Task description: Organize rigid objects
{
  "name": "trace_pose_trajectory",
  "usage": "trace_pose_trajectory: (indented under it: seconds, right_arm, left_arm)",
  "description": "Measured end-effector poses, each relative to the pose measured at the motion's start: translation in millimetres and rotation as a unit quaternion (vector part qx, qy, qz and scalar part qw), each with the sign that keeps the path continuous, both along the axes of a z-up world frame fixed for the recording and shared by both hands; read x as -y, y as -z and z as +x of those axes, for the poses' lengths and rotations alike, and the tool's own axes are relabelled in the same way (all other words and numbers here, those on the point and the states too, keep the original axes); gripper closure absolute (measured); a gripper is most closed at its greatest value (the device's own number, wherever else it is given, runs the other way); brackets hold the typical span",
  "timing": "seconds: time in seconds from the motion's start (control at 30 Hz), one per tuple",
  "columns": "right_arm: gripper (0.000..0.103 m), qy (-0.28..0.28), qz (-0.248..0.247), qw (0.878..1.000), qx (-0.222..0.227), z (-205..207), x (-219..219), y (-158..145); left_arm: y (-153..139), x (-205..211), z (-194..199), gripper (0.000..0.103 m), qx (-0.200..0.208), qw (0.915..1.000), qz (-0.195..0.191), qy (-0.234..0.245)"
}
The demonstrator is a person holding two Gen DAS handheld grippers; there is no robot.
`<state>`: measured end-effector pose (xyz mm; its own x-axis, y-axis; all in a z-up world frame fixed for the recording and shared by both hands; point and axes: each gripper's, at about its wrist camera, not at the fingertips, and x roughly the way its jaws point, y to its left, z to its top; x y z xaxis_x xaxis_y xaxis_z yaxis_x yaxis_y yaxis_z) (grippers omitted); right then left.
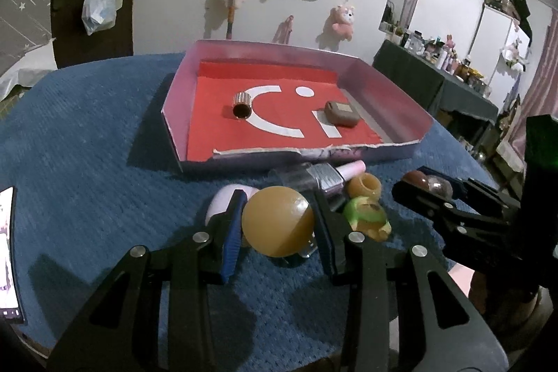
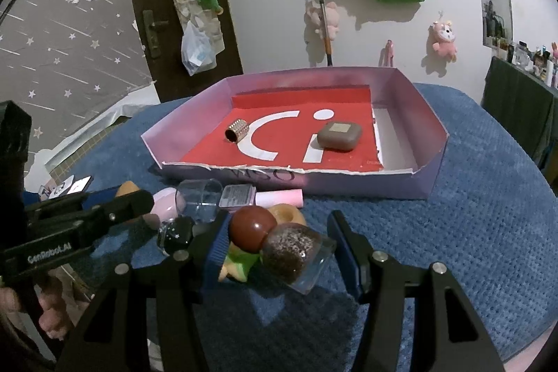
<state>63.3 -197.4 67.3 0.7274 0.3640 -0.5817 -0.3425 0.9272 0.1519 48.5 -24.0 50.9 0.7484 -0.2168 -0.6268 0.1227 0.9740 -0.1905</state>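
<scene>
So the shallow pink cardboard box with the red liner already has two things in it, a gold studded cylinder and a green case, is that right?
Not quite. The shallow pink cardboard box does hold two things, and one is the gold studded cylinder, but the other is a brown rounded case, not a green one. The right wrist view shows it most clearly.

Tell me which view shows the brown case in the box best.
Right wrist view: the brown case lies nearer and larger, its top label plain. In the left wrist view it is smaller and farther off, near the box's right wall.
</scene>
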Motion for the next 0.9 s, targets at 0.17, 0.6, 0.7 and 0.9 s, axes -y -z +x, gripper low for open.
trace_pose_trajectory:
  seconds: [0.17, 0.6, 0.7, 0.9]
  right_arm:
    - [0.044, -0.002, 0.0, 1.0, 0.005, 2.8, -1.3, -4.8]
    - [0.044, -0.005, 0.005, 1.0, 0.013, 15.7, -1.9, -21.1]
    - [0.044, -0.006, 0.005, 1.0, 0.017, 18.8, -2.8, -26.5]
    - [0.044, -0.011, 0.004, 1.0, 0.022, 28.0, -3.2, -36.5]
  left_arm:
    - [-2.8, 0.7, 5.6, 0.068, 0.001, 1.0, 0.001, 0.002]
    - [-18.8, 1.7, 24.9, 0.068, 0.01, 0.9999, -0.002, 0.009]
    - [-24.4, 2.0, 29.6, 0.068, 0.013, 0.9999, 0.0, 0.011]
    - [-34.9, 5.1, 42.5, 0.068, 0.019, 0.9997, 0.004, 0.018]
